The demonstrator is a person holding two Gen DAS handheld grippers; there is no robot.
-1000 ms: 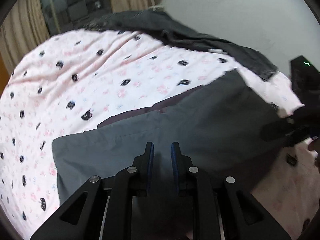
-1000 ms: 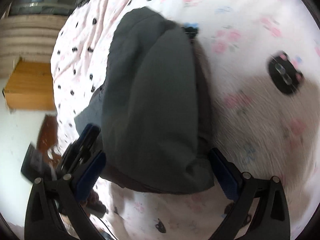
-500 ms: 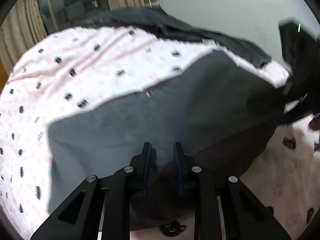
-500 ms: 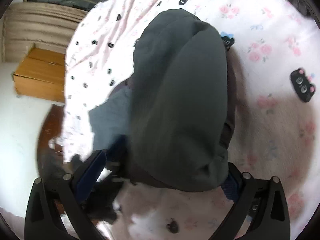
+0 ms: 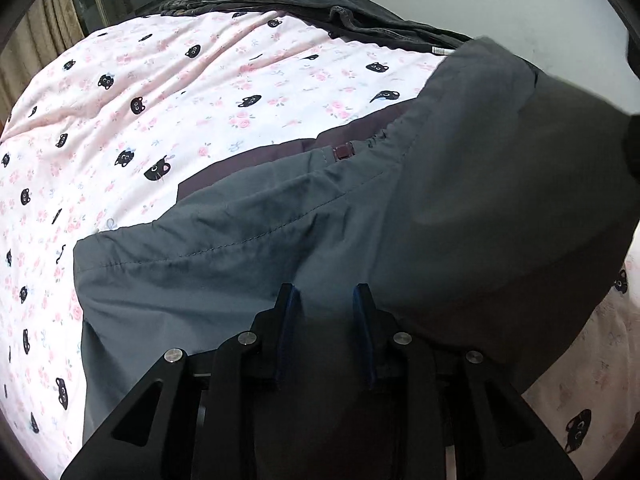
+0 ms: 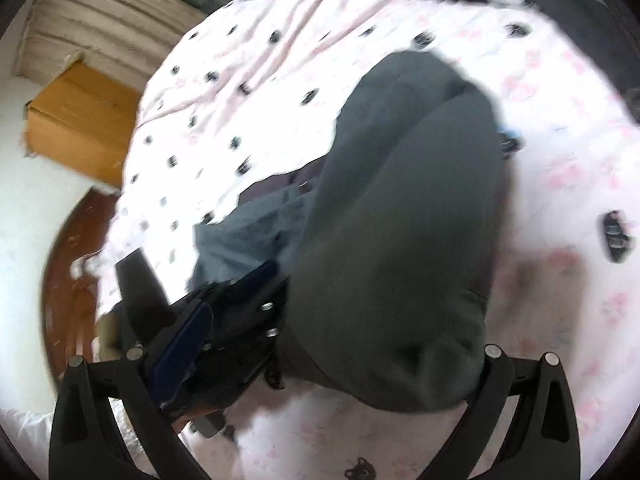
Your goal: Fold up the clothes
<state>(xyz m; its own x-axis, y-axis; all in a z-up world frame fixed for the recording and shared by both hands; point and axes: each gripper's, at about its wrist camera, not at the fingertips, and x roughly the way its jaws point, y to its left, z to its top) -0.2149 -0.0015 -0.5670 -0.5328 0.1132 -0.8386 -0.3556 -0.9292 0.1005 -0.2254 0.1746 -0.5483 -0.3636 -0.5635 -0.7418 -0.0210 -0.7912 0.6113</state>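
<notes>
Grey garment (image 5: 280,264) lies on the bed (image 5: 168,92), over the pink cat-print sheet; one half is lifted and doubled over toward the right, showing a darker lining and a small tab near the seam. A dark pair of jeans (image 5: 320,4) lies along the far edge of the bed, well apart from the work.

Left hand-held gripper (image 5: 326,300) — blue pads set a narrow gap apart, grey cloth running between and under them. Looks like a pinch on the near hem, though I cannot tell for sure that the pads bite.

Right hand-held gripper (image 6: 320,344) — jaws spread wide, the raised fold of the garment (image 6: 400,220) bulging between them; not clamped, by the look of it. View is blurred.

Step in hand, as I judge it: carrying one half over the other. Next move calls for laying the fold down flat, edges matched, then smoothing.
</notes>
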